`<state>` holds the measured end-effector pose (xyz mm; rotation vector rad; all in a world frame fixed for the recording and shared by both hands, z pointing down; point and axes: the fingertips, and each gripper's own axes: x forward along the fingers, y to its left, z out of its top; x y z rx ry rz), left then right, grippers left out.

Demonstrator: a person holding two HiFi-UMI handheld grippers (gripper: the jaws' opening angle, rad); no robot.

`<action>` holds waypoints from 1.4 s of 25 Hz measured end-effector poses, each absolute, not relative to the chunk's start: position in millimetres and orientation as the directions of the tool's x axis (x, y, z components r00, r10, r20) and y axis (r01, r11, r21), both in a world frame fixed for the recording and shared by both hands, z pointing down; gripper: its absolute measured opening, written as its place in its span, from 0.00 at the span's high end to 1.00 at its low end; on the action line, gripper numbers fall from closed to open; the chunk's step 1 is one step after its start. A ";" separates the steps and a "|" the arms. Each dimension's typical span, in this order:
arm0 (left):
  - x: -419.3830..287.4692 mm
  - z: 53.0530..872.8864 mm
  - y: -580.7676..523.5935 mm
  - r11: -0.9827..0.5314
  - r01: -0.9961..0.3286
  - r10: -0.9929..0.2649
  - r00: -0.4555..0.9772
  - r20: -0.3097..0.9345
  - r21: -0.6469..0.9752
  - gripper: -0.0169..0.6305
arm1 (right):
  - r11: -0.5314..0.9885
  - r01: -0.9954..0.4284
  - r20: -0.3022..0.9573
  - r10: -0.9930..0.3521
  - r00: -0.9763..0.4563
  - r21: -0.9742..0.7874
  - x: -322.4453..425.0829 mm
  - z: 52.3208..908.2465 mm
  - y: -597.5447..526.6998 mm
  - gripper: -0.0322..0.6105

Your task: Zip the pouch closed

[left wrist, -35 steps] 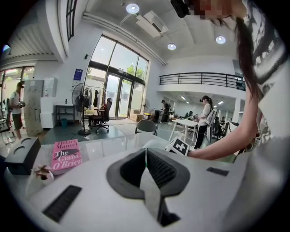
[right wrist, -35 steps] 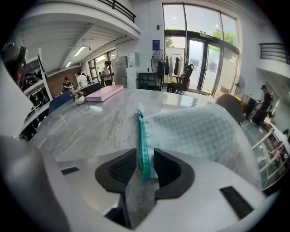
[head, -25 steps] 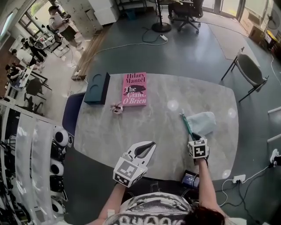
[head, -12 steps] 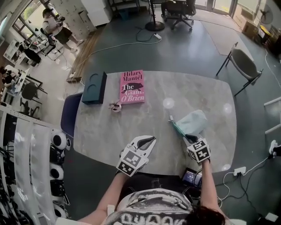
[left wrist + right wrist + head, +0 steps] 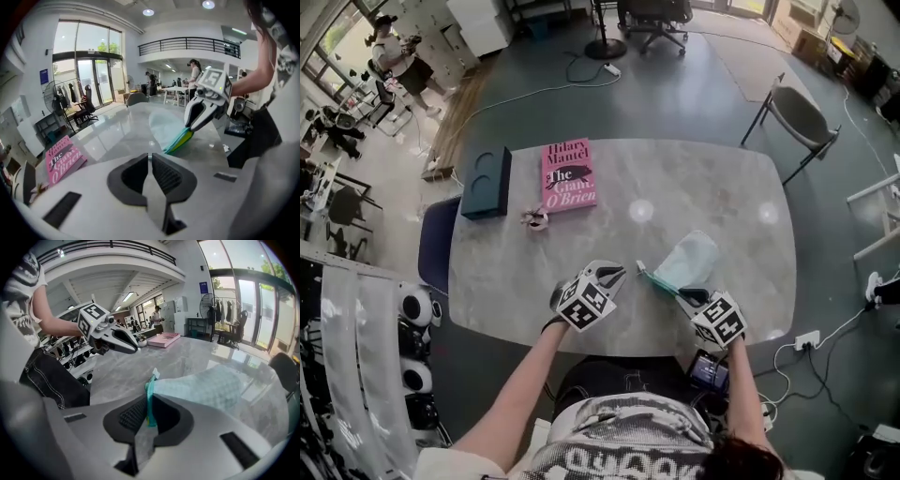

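A pale blue-green pouch (image 5: pixel 689 258) lies on the marble table (image 5: pixel 516 281), its teal zipper edge (image 5: pixel 658 281) towards the table's front. My right gripper (image 5: pixel 685 296) is shut on the near end of that edge; its jaws have just been closing with the teal strip (image 5: pixel 149 394) between the pads. The pouch (image 5: pixel 211 390) hangs forward from the jaws. My left gripper (image 5: pixel 615 274) is shut and holds nothing, a short way left of the zipper's free end. The left gripper view shows its jaws (image 5: pixel 150 157) together, with the pouch (image 5: pixel 164 124) and the right gripper (image 5: pixel 201 110) ahead.
A pink book (image 5: pixel 568 175), a dark box (image 5: pixel 486 183) and a small crumpled object (image 5: pixel 534 218) lie at the table's far left. A chair (image 5: pixel 797 117) stands beyond the far right corner. People are at desks in the background.
The right gripper has dragged the pouch leftward toward the table's middle. The left gripper has come down and forward over the table's front edge, closer to the pouch.
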<state>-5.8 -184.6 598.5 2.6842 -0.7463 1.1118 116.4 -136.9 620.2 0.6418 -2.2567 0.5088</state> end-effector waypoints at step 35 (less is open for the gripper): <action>39.9 660.4 -146.8 -0.968 -0.209 -0.001 0.559 0.829 0.140 0.95 | 0.600 -0.800 0.812 -0.469 -0.347 0.005 169.6 638.8 -124.5 0.71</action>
